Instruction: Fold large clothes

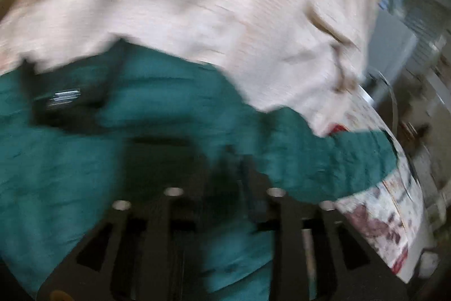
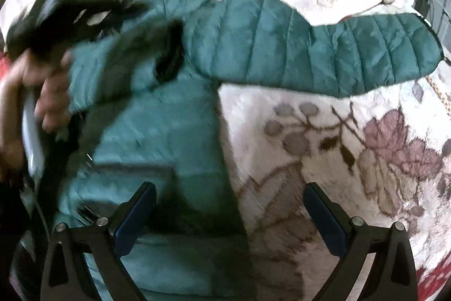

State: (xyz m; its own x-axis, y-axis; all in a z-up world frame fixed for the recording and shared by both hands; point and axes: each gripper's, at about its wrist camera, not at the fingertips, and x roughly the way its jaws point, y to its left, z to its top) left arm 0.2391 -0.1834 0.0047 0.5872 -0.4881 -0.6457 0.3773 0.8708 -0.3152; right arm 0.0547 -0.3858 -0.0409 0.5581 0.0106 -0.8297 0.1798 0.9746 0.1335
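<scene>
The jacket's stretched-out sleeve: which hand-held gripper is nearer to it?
Left. The left hand-held gripper sits at the jacket's upper body near where the sleeve begins; the right hand-held gripper hangs open by the jacket's lower edge, well away.

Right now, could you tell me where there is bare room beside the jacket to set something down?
The floral blanket lies bare below the outstretched sleeve, right of the teal jacket body. Crowded on the left: the left hand-held gripper and hand sit there.
</scene>
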